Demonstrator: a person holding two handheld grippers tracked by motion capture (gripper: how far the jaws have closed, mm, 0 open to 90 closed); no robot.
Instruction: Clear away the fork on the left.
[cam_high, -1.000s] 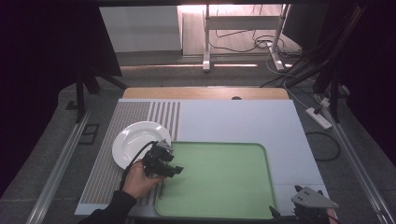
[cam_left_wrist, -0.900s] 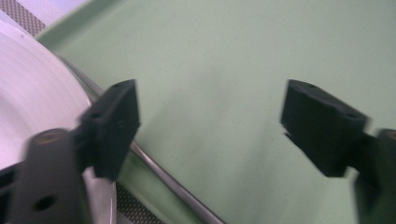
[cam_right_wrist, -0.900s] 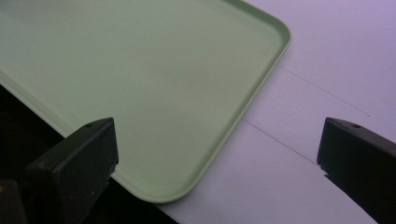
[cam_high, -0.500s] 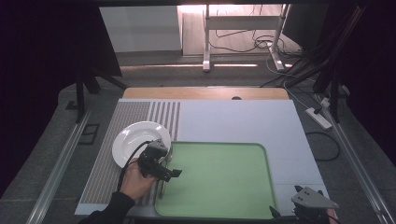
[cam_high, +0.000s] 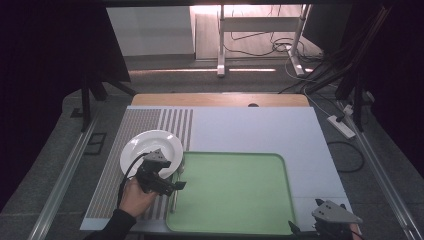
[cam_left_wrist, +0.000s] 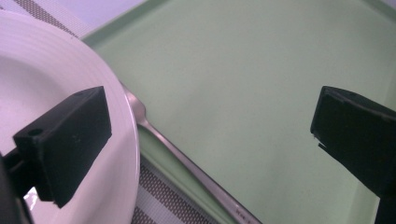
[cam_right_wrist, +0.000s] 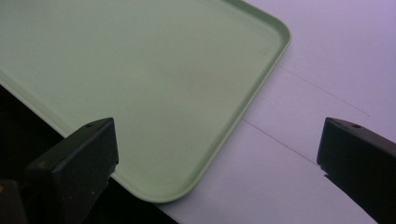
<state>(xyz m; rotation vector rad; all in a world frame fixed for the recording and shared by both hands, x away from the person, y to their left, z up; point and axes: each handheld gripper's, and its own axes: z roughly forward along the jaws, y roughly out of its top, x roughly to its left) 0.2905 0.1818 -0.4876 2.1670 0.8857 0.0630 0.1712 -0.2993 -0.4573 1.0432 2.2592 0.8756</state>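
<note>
High view: left hand-held gripper (cam_high: 172, 185) sits at the near-left of the desk (cam_high: 250, 127), jaws apart, holding nothing, over the seam between the white plate (cam_high: 145, 146) and the green tray (cam_high: 235, 192). A metal utensil, likely a fork (cam_high: 173, 197), lies along the tray's left rim, long axis running near-to-far. The left one is much nearer it; right hand-held gripper (cam_high: 327, 231) is well apart at the near-right corner.

Left gripper view: jaws wide, fork (cam_left_wrist: 187, 163) between them, handle diagonal on the tray's rim, head touching the plate's edge. Plate and tray both empty.

Right gripper view: jaws spread, empty, over the tray's (cam_right_wrist: 154, 79) corner and bare desk.
</note>
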